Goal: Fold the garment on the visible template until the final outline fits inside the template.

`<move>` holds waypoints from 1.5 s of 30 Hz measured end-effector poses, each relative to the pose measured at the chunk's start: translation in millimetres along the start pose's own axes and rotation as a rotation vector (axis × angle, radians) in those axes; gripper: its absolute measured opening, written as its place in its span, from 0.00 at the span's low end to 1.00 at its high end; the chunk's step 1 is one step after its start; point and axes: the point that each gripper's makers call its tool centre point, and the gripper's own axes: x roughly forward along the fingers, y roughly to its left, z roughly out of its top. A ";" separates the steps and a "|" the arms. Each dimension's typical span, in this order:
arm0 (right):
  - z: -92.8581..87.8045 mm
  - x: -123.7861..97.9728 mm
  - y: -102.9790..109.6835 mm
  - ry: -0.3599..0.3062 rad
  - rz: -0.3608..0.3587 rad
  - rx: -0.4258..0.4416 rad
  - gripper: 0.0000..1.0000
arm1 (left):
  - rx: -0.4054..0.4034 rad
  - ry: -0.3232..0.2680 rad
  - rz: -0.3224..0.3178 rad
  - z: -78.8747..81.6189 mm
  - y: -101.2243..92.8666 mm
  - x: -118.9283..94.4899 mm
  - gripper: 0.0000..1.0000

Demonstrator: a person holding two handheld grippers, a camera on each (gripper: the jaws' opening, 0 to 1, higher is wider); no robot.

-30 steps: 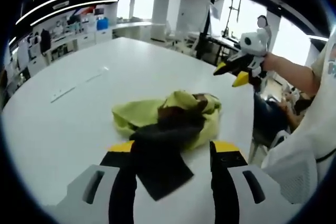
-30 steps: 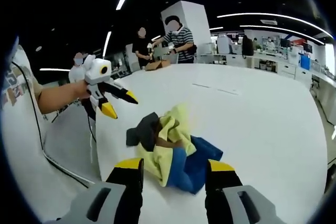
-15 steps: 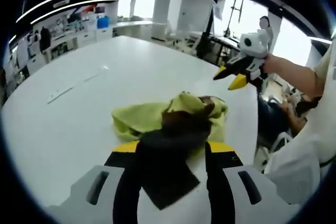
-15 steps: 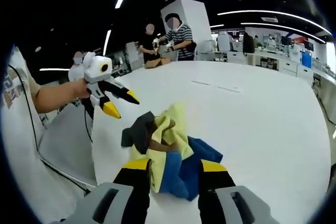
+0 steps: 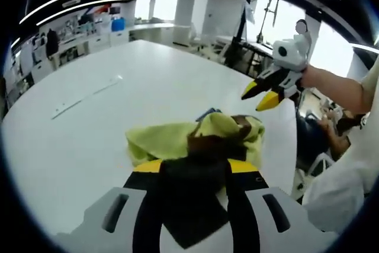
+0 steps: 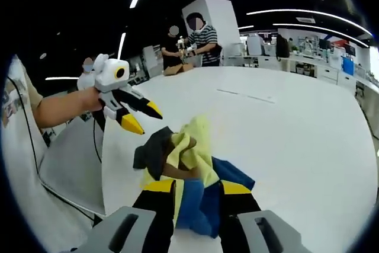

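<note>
The garment (image 5: 169, 140) lies in a crumpled heap on the white table (image 5: 89, 128), showing yellow-green, black and brown cloth. From the other side the garment (image 6: 198, 155) also shows blue. My left gripper (image 5: 195, 170) hovers before the heap, jaws apart, and the black cloth lies on the table behind the gap. It appears again as the left gripper (image 6: 144, 118), held in the air left of the heap and not touching it. My right gripper (image 6: 197, 186) frames the blue part, jaws apart. Seen across the table, the right gripper (image 5: 259, 94) hangs beyond the heap, clear of it.
A thin strip (image 5: 83, 94) lies on the table past the garment. The table edge (image 6: 103, 164) runs close to the heap, with a cable (image 6: 95, 146) below it. Two people (image 6: 198, 42) stand at the far end. Desks and shelves line the room's walls.
The jaws of both grippers have drawn closer together while staying apart. Both views have moved slightly nearer the heap. The garment has not moved.
</note>
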 end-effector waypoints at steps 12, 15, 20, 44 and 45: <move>5.6 11.7 -3.8 -0.001 0.001 -0.006 0.18 | 0.004 0.006 -0.010 6.8 4.0 16.5 0.27; 5.5 15.2 -4.1 0.004 0.004 -0.004 0.19 | 0.004 0.015 -0.010 5.5 5.3 21.7 0.26; 4.8 19.2 -5.3 0.010 0.007 -0.003 0.18 | 0.006 0.023 -0.019 4.4 5.4 28.4 0.19; -9.5 34.2 0.1 0.056 0.037 0.005 0.16 | -0.021 0.064 -0.023 -5.3 4.9 48.0 0.14; -10.5 34.9 1.0 0.059 0.039 0.005 0.16 | -0.020 0.065 -0.024 -5.9 4.1 48.3 0.14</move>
